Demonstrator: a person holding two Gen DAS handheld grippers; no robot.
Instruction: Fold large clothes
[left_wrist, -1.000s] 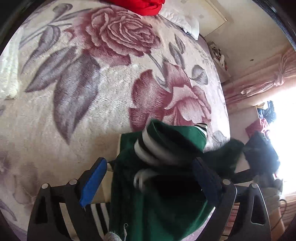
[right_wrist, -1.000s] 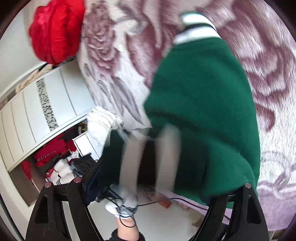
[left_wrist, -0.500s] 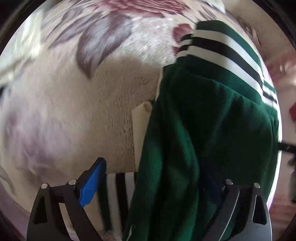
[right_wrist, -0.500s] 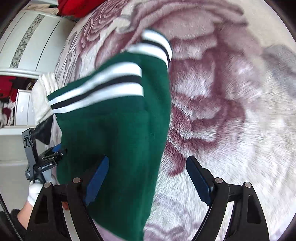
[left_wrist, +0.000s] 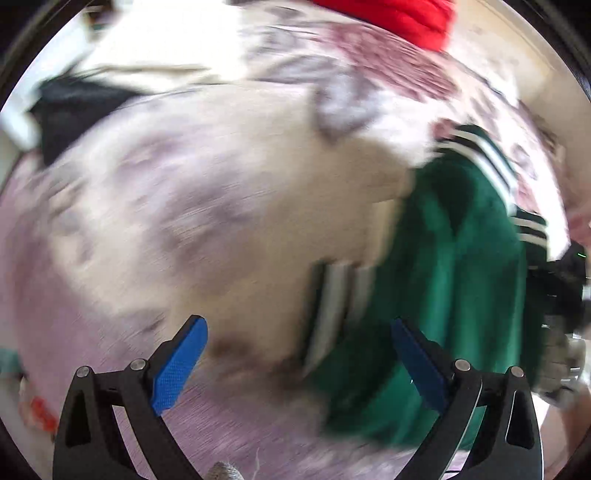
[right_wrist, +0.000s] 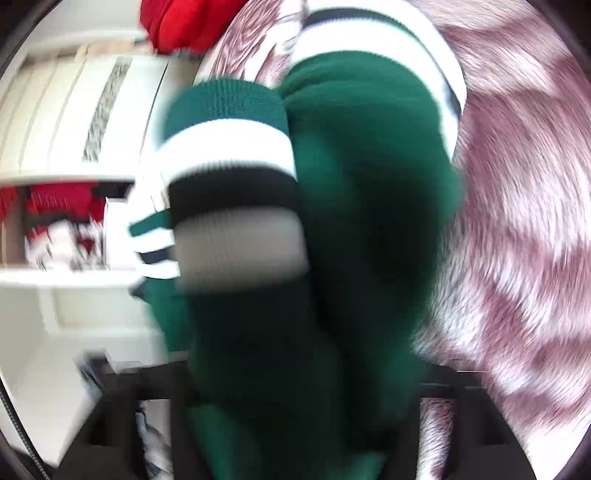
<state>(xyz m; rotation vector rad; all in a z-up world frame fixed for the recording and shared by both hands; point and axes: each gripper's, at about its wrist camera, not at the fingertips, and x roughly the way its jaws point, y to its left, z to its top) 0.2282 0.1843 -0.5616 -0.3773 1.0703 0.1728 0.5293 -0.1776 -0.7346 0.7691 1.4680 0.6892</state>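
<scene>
Green knit sweater with white-and-black striped cuffs and hem, bunched and partly folded, lying on rose-patterned bed blanket, blurred.

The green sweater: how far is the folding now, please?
Done: little can be confirmed; in the blurred left wrist view the green sweater lies bunched on the floral blanket. In hand: the left gripper is open and holds nothing; green fabric hides the right gripper's fingers, so its grip is unclear. Left: flattening and folding it neatly.
</scene>
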